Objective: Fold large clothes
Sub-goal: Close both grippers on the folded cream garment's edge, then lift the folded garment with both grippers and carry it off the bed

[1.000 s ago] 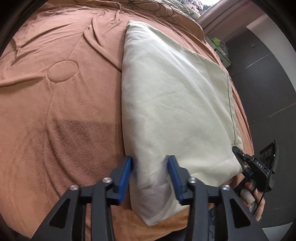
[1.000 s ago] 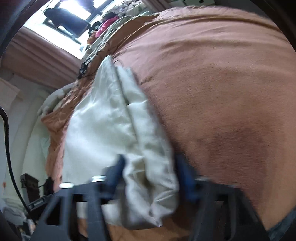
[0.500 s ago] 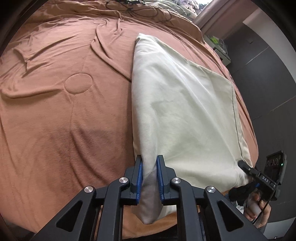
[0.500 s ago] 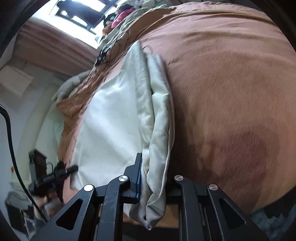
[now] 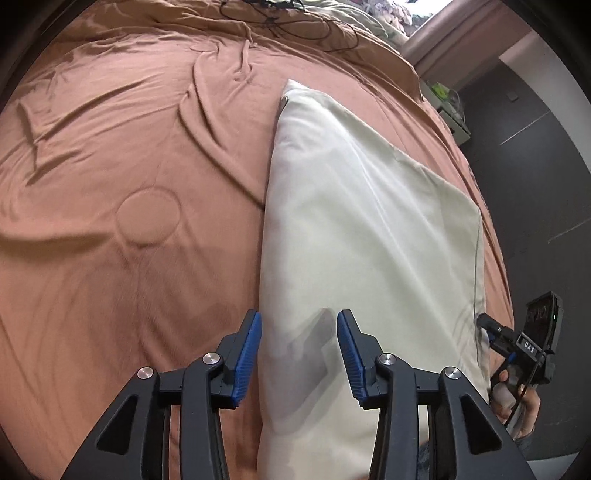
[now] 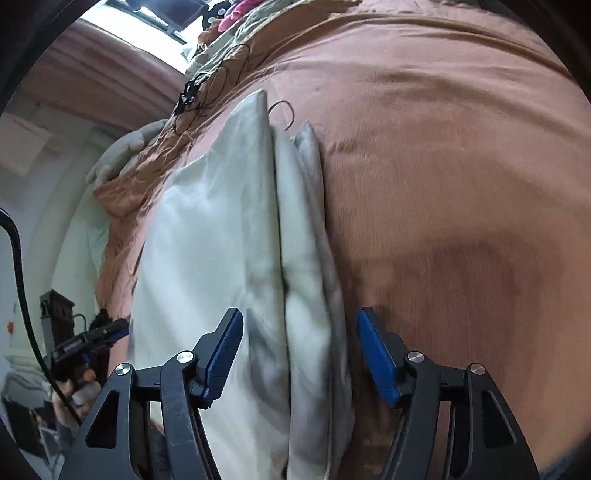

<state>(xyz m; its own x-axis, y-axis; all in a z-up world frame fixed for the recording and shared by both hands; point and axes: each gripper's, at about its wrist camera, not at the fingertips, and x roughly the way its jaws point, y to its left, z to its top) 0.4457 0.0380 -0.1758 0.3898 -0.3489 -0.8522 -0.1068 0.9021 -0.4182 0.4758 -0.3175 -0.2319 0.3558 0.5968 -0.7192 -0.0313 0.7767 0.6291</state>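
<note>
A large cream cloth (image 5: 362,236) lies folded in a long strip on a brown bedspread (image 5: 110,184). My left gripper (image 5: 299,354) is open, its blue pads on either side of the cloth's near left edge, not pinching it. In the right wrist view the same cloth (image 6: 221,229) shows stacked folded layers along its right edge. My right gripper (image 6: 299,354) is open, straddling those layers at the near end. The right gripper also shows in the left wrist view (image 5: 517,343) at the cloth's right corner, and the left gripper shows in the right wrist view (image 6: 88,339).
Black cables (image 5: 295,22) lie on the far part of the bed. The bedspread is wrinkled at the far left. A dark wall (image 5: 535,155) and a small shelf (image 5: 450,107) stand beyond the bed's right edge. Curtains and a window (image 6: 122,48) are at the far end.
Both grippers were shut on the cloth's near edge half a second ago. Both have now opened and let the cloth go; it rests on the bed.
</note>
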